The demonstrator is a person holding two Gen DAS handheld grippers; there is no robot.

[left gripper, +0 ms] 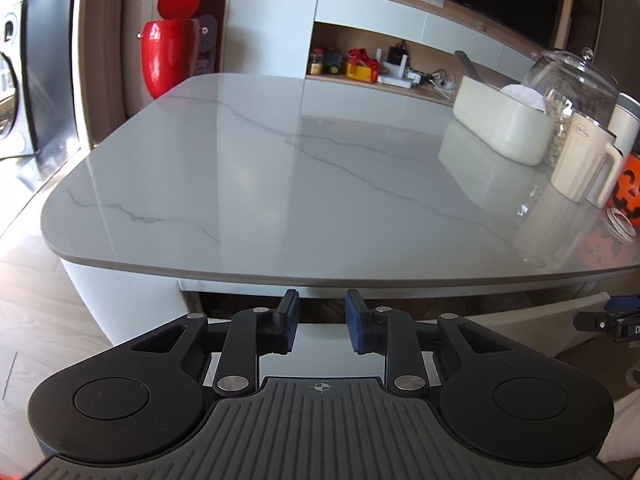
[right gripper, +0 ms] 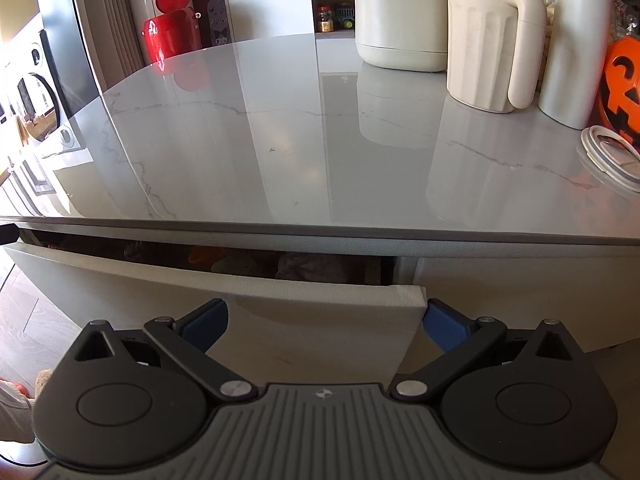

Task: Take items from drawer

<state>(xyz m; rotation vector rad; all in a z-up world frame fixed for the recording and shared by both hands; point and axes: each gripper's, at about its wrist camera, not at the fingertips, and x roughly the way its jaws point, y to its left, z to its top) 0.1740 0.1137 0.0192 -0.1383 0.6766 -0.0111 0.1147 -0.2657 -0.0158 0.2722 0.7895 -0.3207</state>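
Note:
A white drawer front (right gripper: 160,280) under the marble tabletop (right gripper: 240,140) stands pulled out a little at an angle. The dark gap behind it shows dim items (right gripper: 240,262), one of them orange, too shadowed to name. My right gripper (right gripper: 324,324) is open wide and close to the drawer's right end. Its left finger sits before the panel and its right finger lies past the panel's end. My left gripper (left gripper: 322,314) is open with nothing between its blue pads, level with the gap under the tabletop (left gripper: 280,180). The drawer front (left gripper: 552,320) angles out at the right of that view.
On the table's right side stand a cream pitcher (right gripper: 484,40), a cream box (right gripper: 400,28), a tall white container (right gripper: 580,40), an orange pumpkin bucket (right gripper: 624,84) and a jar lid (right gripper: 608,156). A glass dome (left gripper: 572,84) stands behind. A red bin (left gripper: 168,56) is beyond the far edge.

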